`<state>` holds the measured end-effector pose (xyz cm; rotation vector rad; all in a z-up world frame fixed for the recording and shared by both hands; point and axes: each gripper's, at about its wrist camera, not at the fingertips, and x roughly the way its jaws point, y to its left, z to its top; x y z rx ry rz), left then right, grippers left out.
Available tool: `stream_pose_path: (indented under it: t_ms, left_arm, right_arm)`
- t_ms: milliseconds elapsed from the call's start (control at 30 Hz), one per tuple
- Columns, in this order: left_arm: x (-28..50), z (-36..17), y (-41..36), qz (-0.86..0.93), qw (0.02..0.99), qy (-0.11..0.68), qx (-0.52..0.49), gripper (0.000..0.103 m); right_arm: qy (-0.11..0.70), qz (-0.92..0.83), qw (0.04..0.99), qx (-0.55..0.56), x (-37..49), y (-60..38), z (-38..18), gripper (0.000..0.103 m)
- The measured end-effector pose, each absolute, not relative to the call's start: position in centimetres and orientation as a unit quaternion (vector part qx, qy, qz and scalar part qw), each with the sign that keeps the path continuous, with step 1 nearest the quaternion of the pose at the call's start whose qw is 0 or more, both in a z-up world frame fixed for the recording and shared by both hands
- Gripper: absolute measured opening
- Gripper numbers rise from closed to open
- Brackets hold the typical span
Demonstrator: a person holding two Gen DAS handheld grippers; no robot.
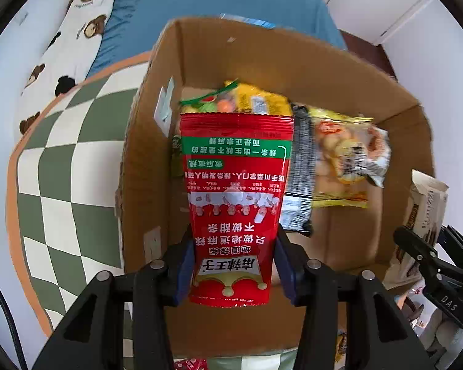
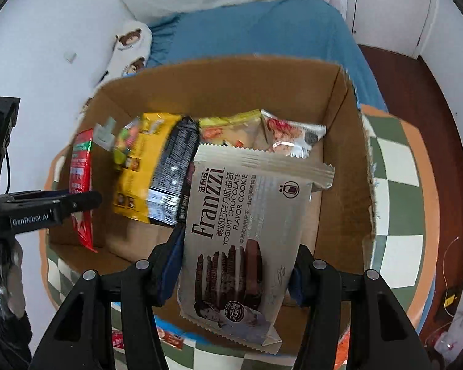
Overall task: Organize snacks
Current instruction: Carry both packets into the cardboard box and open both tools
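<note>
1. Left gripper (image 1: 234, 265) points straight down, its jaws clamped on the lower part of a red spicy-strip pouch (image 1: 236, 191)
2. Right gripper (image 2: 234, 268) tilts steeply downward, its jaws pressing both edges of a Franzzi cookie pack (image 2: 247, 240)
3. The two grippers hang side by side

Both fisheye views are evenly and brightly lit by soft daylight. Shadows are weak. Straight lines bow toward the dark circular borders. Motion blur smears the cardboard box (image 1: 293, 61) rim and the packets inside; near foreground stays sharp.
</note>
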<state>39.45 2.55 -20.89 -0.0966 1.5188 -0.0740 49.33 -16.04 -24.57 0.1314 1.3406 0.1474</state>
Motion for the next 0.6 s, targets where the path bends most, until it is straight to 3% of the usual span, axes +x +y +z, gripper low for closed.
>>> stream_pose_path:
  t_ms: [67, 100, 133, 167, 233, 267, 600]
  left_arm:
    - [39.6, -22.0, 2.3, -0.034, 0.713, 0.7, -0.034, 0.047]
    - [39.7, -22.4, 2.2, -0.032, 0.711, 0.702, -0.027, 0.052]
    - [39.8, -22.6, 2.0, -0.035, 0.711, 0.702, -0.023, 0.06]
    - [39.8, -22.7, 1.8, -0.045, 0.713, 0.699, -0.03, 0.063]
    - [39.8, -22.7, 1.5, -0.053, 0.712, 0.698, -0.042, 0.083]
    - [39.9, -22.6, 1.3, -0.055, 0.715, 0.695, -0.048, 0.086]
    - [39.0, -22.2, 0.8, -0.039, 0.74, 0.671, -0.041, 0.086]
  right_arm:
    - [0.638, 0.06, 0.766, 0.06, 49.8, -16.4, -25.8, 0.065]
    - [0.647, 0.052, 0.759, 0.057, 50.0, -16.6, -26.6, 0.083]
    - [0.651, 0.045, 0.756, 0.054, 50.1, -16.7, -27.1, 0.094]
    - [0.652, 0.042, 0.755, 0.053, 50.1, -16.7, -27.3, 0.094]
    - [0.654, 0.038, 0.754, 0.051, 50.1, -16.7, -27.6, 0.094]
    - [0.653, 0.037, 0.755, 0.048, 50.1, -16.6, -27.6, 0.094]
    - [0.632, 0.007, 0.773, 0.051, 48.8, -16.0, -26.8, 0.094]
